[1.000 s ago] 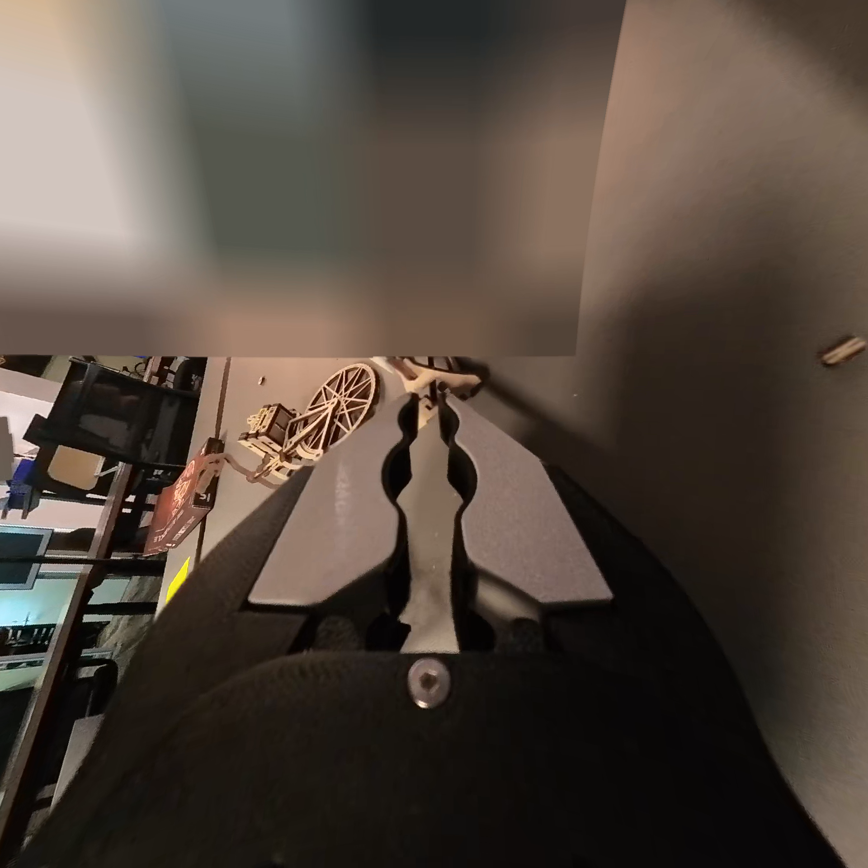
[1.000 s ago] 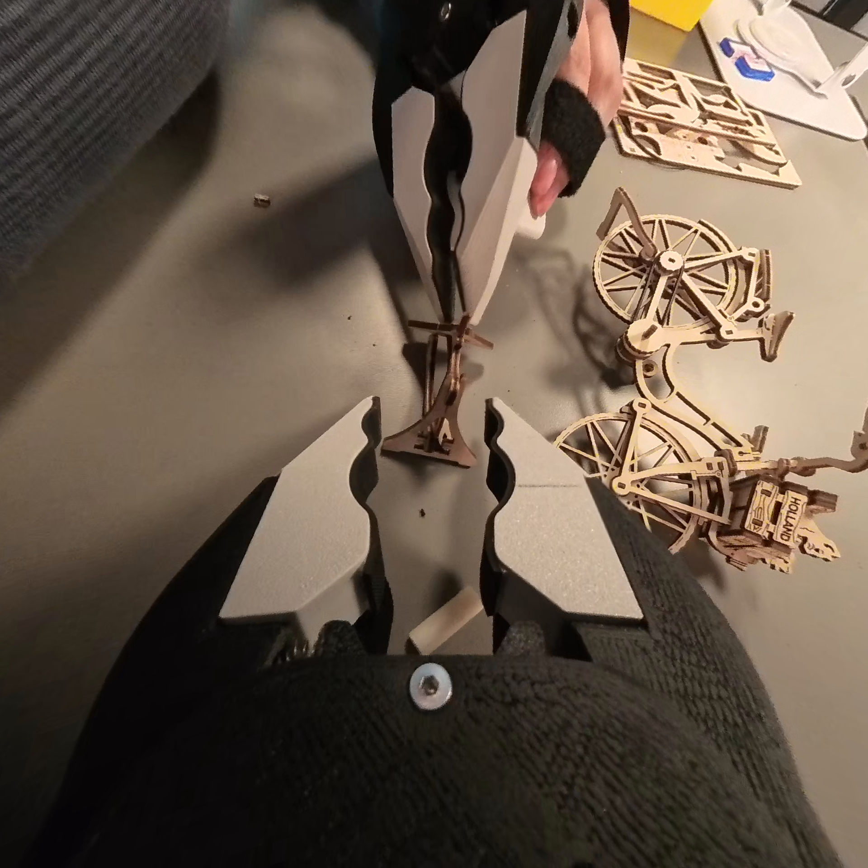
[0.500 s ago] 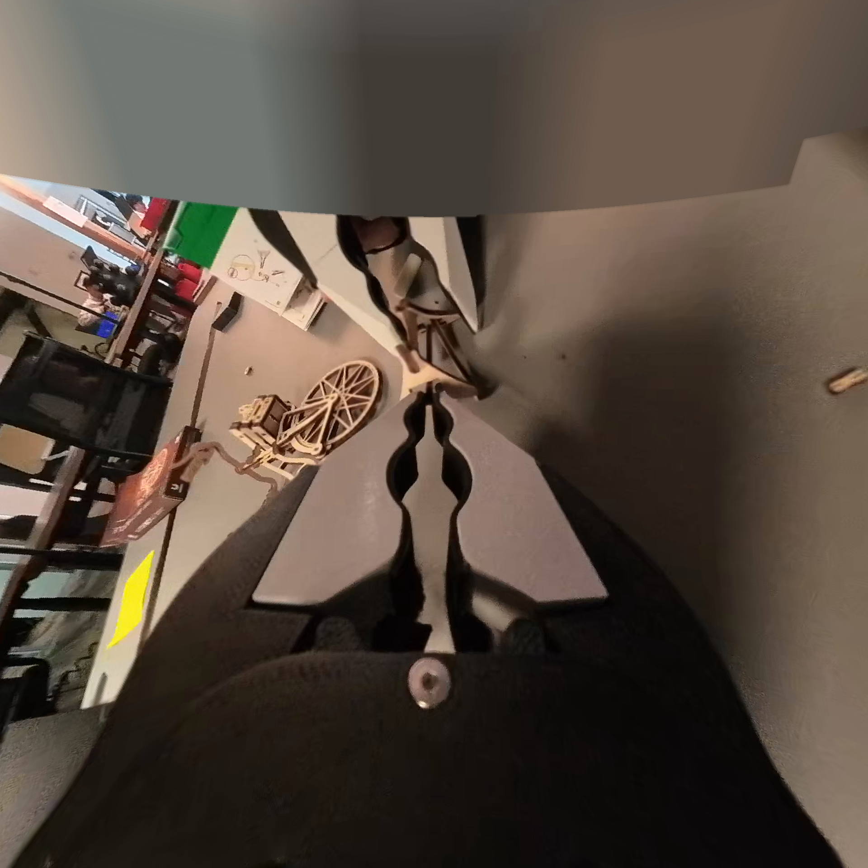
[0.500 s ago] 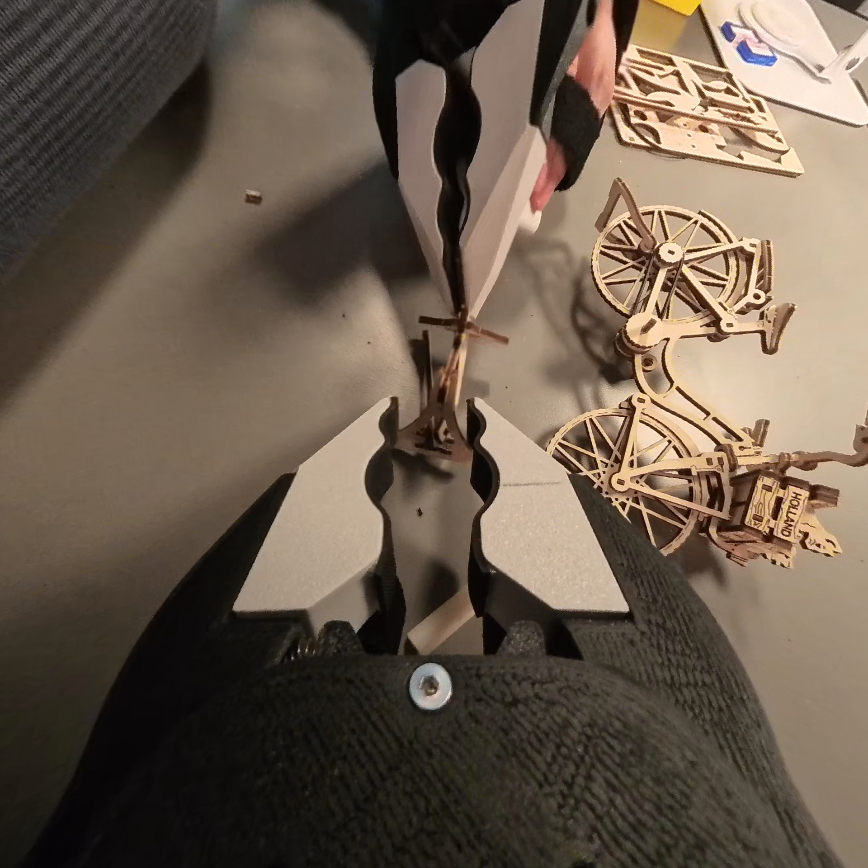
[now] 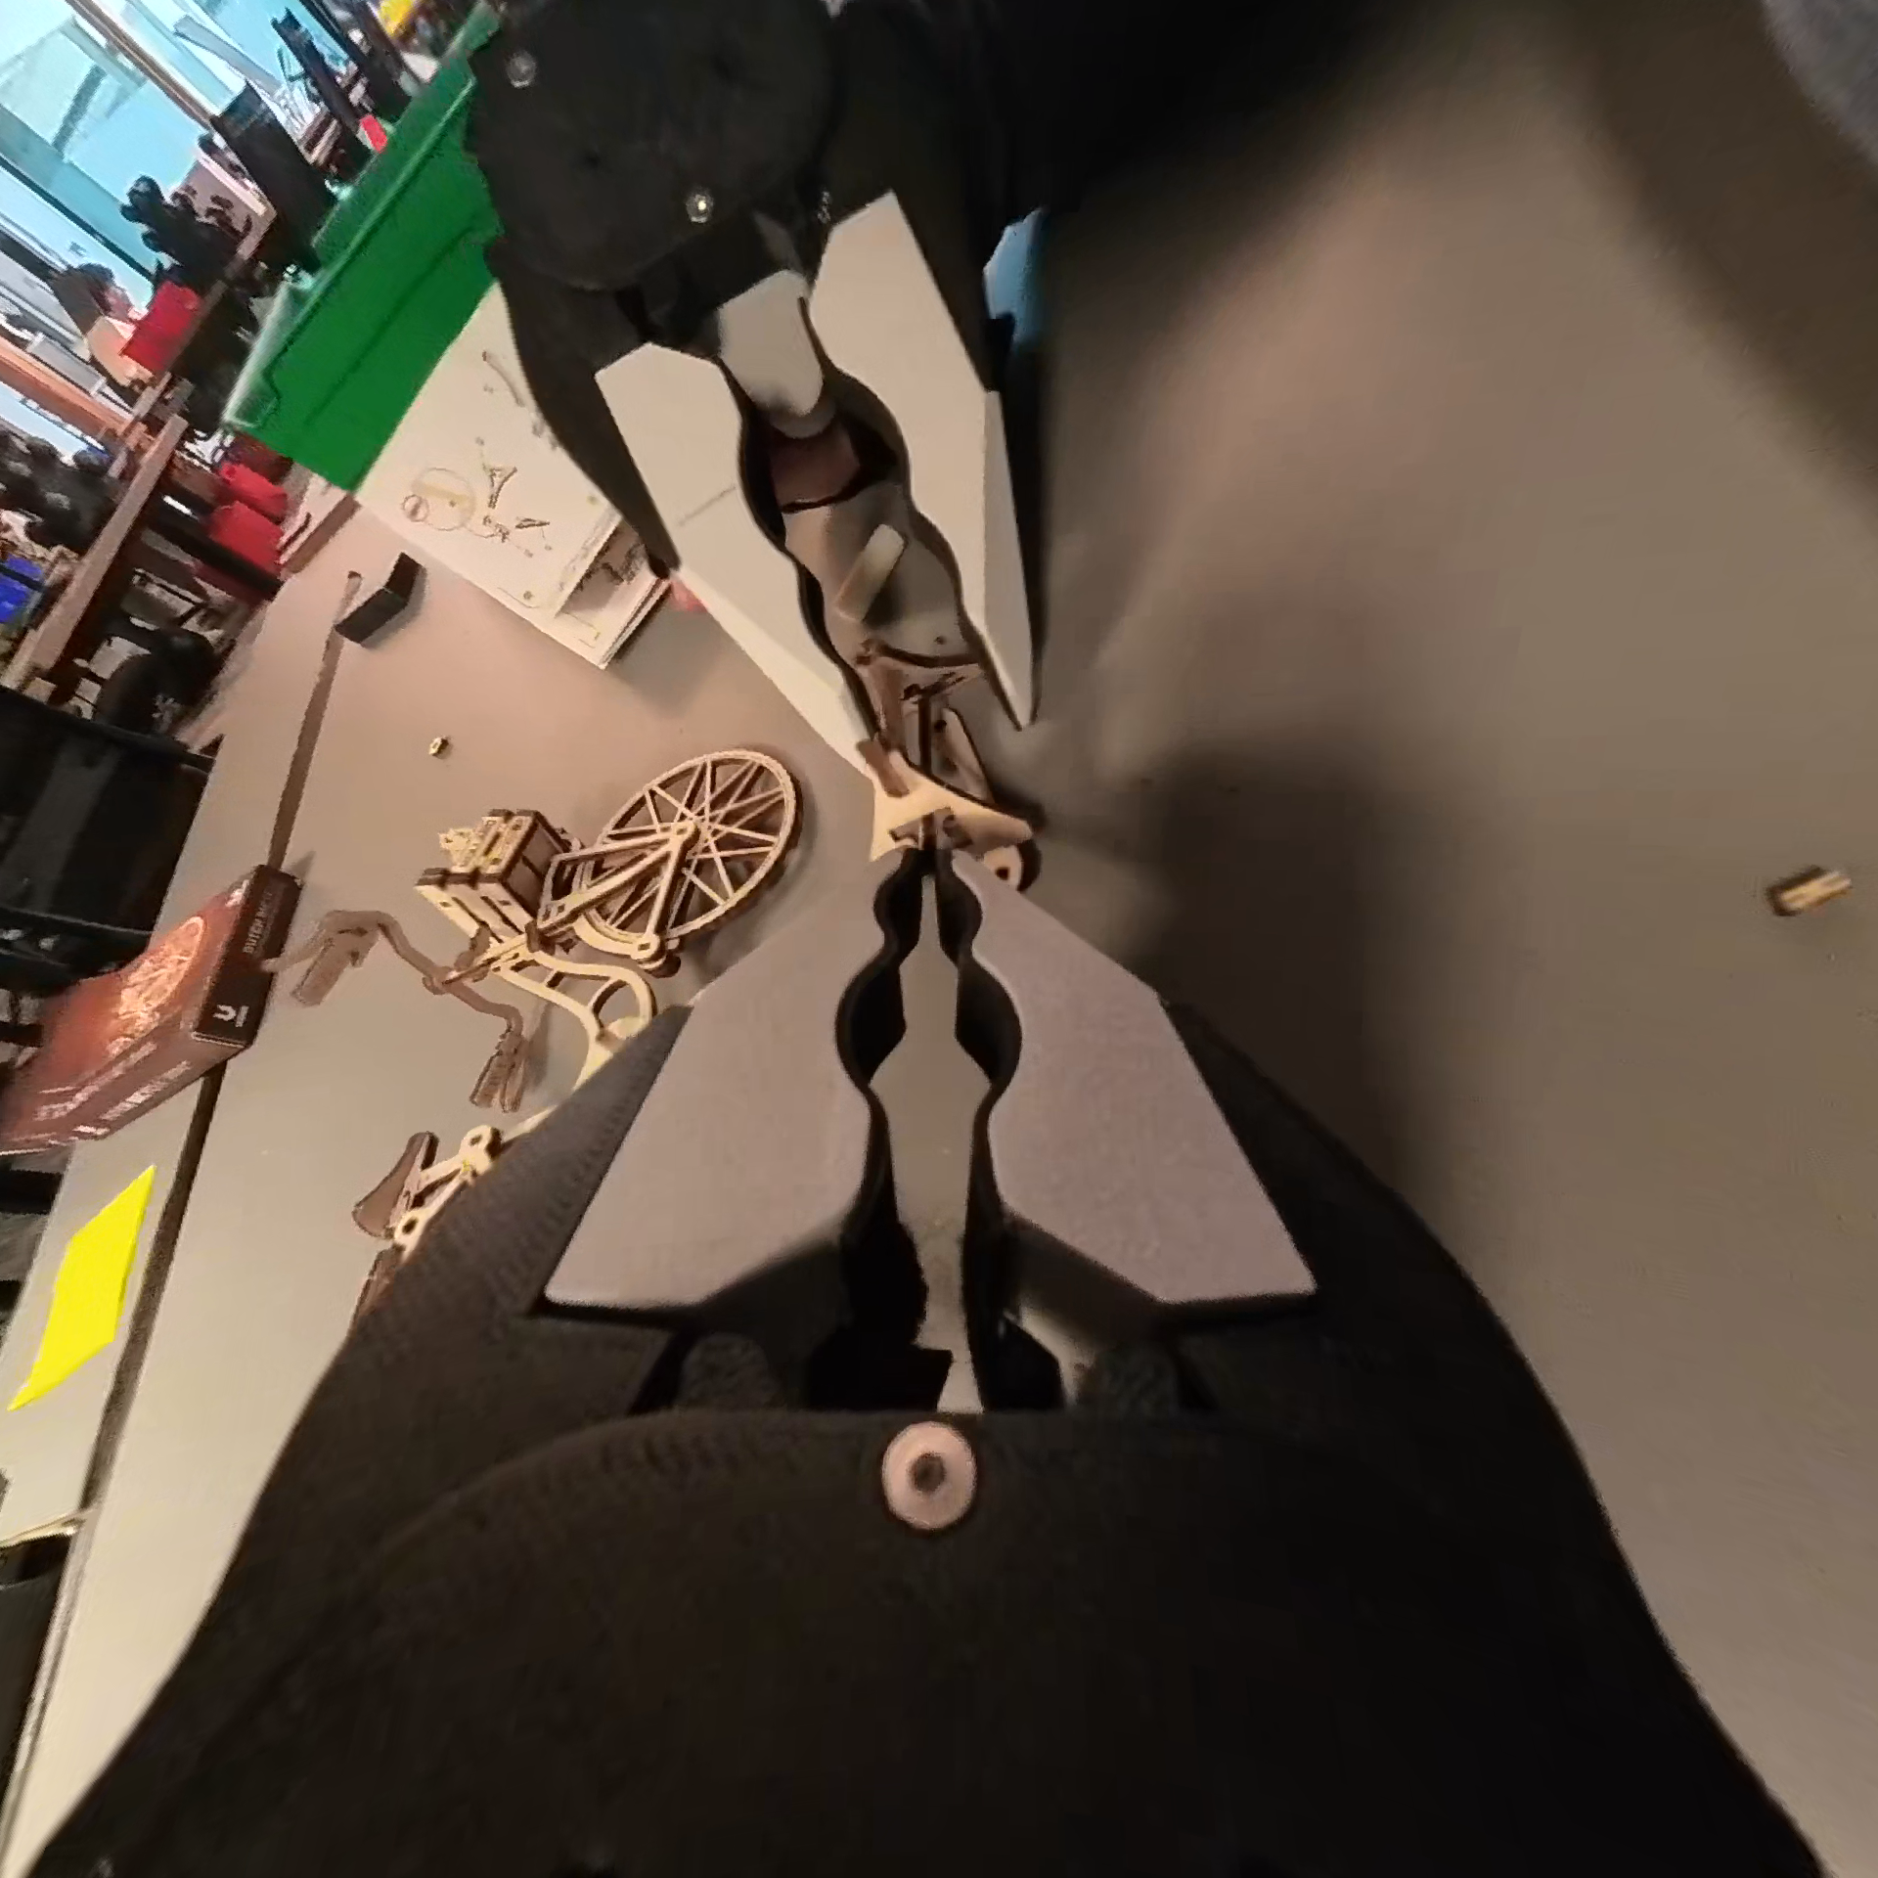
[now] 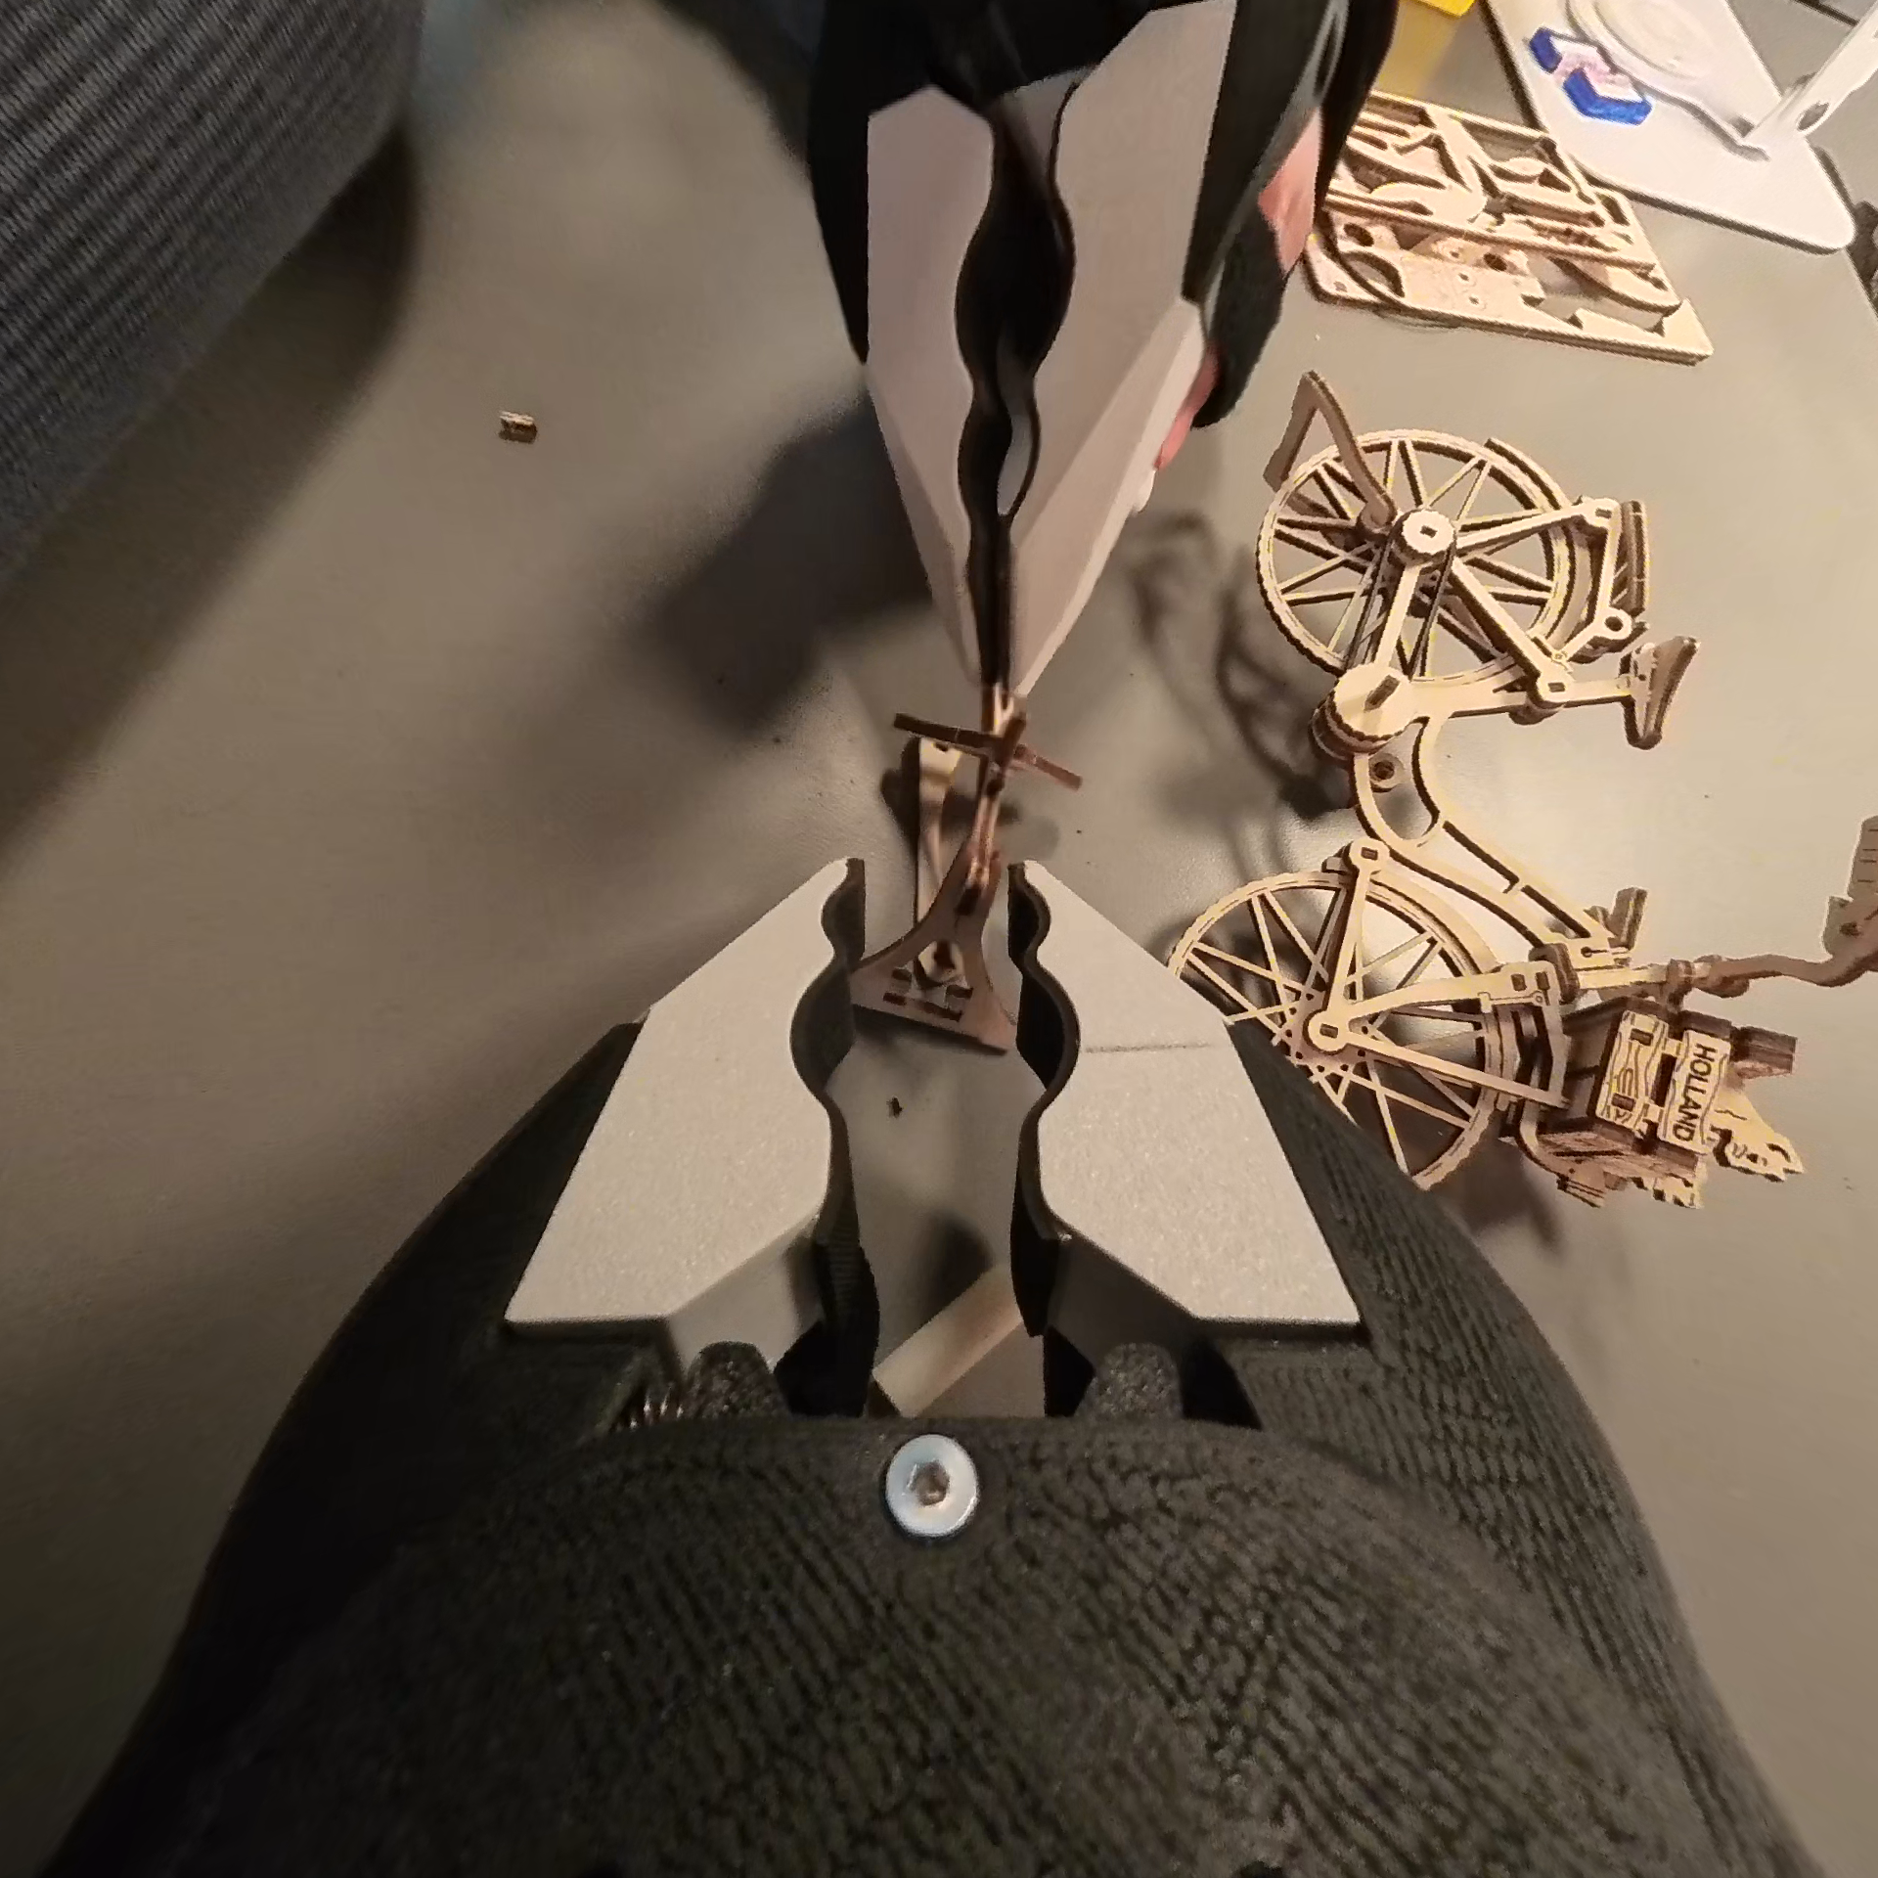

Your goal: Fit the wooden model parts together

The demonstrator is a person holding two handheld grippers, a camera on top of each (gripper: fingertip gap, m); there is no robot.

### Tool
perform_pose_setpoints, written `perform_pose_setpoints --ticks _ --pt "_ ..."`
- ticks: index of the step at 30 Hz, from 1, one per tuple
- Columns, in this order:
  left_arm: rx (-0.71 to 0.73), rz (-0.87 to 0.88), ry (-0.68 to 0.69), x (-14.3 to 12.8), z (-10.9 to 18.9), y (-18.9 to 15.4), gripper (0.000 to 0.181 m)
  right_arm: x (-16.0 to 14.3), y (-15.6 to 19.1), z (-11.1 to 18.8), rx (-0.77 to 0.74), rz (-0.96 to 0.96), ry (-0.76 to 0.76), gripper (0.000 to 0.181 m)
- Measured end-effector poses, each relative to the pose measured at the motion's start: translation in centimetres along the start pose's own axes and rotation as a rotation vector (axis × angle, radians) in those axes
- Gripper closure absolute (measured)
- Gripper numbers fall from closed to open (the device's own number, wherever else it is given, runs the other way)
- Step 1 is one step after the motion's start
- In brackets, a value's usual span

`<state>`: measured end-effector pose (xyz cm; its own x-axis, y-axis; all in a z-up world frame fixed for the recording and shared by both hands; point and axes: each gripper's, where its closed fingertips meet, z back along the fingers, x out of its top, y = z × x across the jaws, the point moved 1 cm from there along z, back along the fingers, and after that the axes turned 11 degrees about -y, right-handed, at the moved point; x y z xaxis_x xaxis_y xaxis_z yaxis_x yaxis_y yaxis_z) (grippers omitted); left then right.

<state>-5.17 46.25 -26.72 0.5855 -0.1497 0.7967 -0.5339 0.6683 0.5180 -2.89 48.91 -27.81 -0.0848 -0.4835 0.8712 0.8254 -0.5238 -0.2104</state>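
The stand (image 6: pixel 940 940) is held upright on the table (image 6: pixel 508 813), its top pinched by the closed left gripper (image 6: pixel 1001 691); its base is straddled by the part-open, empty right gripper (image 6: pixel 930 894).

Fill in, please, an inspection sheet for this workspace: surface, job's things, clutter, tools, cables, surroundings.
Surface: grey table.
Job's things: wooden part upright between the tools; bicycle model lying on its side; parts sheet lying flat.
Clutter: wood chip; brown box; yellow paper; white booklet.
Tools: left tool shut on the part's top; right tool open, one finger on each side of the part's base.
Cables: nothing seen.
Surroundings: green bin; shelves, too blurred to detail; grey fabric.
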Motion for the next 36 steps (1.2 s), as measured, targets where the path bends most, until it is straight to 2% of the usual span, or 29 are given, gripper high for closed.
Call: perform_pose_setpoints --ticks 7,13,19,36 --pt "-0.052 0.087 0.013 -0.20 -0.11 -0.06 0.179 -0.03 -0.19 0.01 -0.012 -0.005 0.002 0.154" --pt "-0.053 0.101 0.012 -0.17 -0.08 0.01 0.179 -0.05 -0.20 0.02 -0.016 0.000 0.004 0.156" --pt "-0.054 0.121 -0.001 -0.04 0.02 0.14 0.179 -0.04 -0.32 0.31 -0.021 -0.011 -0.006 0.169" --pt "-0.057 0.131 -0.005 0.03 0.06 0.15 0.179 -0.62 -0.65 0.81 -0.026 -0.040 0.011 0.171"
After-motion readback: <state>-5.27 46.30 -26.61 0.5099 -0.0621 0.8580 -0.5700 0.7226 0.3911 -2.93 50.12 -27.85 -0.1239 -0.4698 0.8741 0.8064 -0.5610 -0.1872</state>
